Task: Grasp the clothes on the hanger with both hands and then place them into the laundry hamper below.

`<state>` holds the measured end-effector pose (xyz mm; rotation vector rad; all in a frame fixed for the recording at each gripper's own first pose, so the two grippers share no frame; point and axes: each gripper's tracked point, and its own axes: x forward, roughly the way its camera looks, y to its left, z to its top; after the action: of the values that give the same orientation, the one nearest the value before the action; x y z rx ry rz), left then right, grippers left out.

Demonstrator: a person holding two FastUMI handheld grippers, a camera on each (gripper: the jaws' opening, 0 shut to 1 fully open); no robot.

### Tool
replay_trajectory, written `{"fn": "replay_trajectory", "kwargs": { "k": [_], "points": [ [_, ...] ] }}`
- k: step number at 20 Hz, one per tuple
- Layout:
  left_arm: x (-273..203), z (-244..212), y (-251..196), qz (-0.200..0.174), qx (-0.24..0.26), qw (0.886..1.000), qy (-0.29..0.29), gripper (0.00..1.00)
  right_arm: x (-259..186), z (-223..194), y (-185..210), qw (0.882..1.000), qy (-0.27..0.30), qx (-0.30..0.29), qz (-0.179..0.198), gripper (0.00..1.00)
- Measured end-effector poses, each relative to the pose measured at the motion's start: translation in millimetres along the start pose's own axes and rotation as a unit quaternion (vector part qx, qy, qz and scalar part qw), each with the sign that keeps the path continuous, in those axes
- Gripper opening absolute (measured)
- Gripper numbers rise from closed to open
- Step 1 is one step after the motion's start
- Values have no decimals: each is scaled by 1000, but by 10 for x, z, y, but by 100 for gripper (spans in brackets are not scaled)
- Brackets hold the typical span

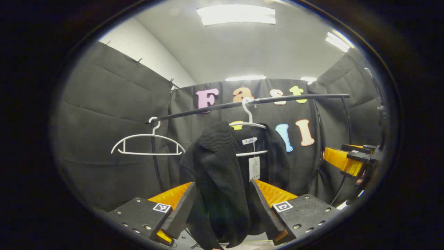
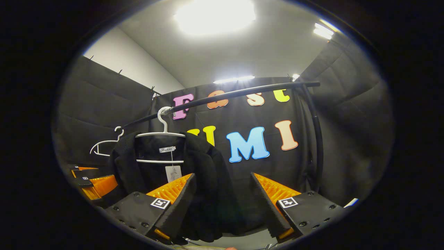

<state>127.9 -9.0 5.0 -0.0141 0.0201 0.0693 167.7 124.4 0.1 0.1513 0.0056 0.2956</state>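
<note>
A black knitted garment (image 1: pixel 215 166) hangs on a white hanger (image 1: pixel 248 124) from a black rail (image 1: pixel 277 99), with a paper tag (image 1: pixel 254 167) at its collar. My left gripper (image 1: pixel 222 184) stands open, and the garment's left front panel hangs between its spread fingers. In the right gripper view the same garment (image 2: pixel 204 163) hangs from its hanger (image 2: pixel 161 133). My right gripper (image 2: pixel 222 177) is open too, its fingers on either side of the garment's right shoulder and sleeve. Each gripper appears in the other's view: the right gripper (image 1: pixel 343 161) and the left gripper (image 2: pixel 93 184).
An empty white hanger (image 1: pixel 145 144) hangs at the rail's left end, also visible as the empty hanger (image 2: pixel 104 146). The rail (image 2: pixel 242 92) bends down into a black upright post (image 2: pixel 317 139) on the right. Black cloth walls close in behind and on both sides.
</note>
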Motion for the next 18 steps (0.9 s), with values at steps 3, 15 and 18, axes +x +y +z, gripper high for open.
{"fn": "replay_trajectory", "kwargs": {
  "k": [3,15,18],
  "points": [
    [144,23,-52,4,2,1000,-5,90,163,-32,84,1000,4,-5,18,97],
    [745,27,-131,53,7,998,-18,90,854,-134,465,995,10,-12,102,97],
    [873,5,-101,71,11,997,-22,90,980,-231,553,992,19,-15,123,97]
  ]
}}
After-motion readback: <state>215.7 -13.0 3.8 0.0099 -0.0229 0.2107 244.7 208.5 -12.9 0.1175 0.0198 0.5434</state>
